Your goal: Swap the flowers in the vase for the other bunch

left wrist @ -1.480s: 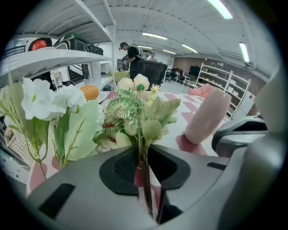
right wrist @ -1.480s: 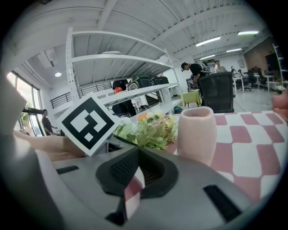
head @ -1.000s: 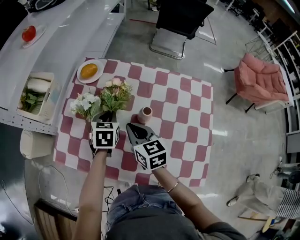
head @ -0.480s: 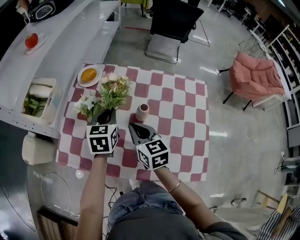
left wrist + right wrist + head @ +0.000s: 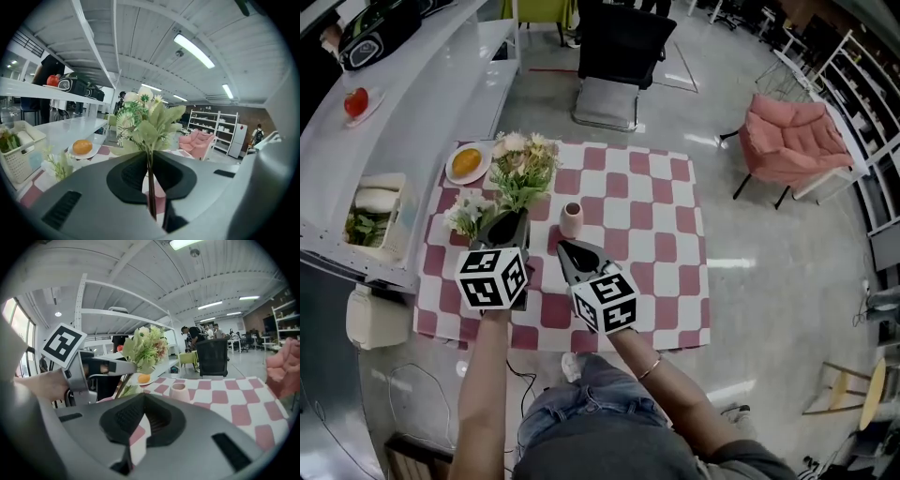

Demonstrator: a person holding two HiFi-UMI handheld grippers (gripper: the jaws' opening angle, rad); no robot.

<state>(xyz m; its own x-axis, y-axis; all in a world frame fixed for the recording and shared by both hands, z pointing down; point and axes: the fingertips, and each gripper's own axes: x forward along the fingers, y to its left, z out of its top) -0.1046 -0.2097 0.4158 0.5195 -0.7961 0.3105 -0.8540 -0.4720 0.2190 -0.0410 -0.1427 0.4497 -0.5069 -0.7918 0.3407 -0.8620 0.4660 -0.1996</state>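
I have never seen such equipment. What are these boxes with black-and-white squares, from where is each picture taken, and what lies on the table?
There is no robot. A person holds a hand tool with two fingers in each hand, and the patterned cubes are part of those tools. The head view comes from a camera on the person's head, looking down. Each gripper view comes from a camera riding on that tool.

The left gripper pinches the stem of a green-and-pink flower bunch. The right gripper has its fingers together and holds nothing.

On the red-checked table are a pink vase, which looks empty, a bunch of white flowers, and a plate with an orange fruit.
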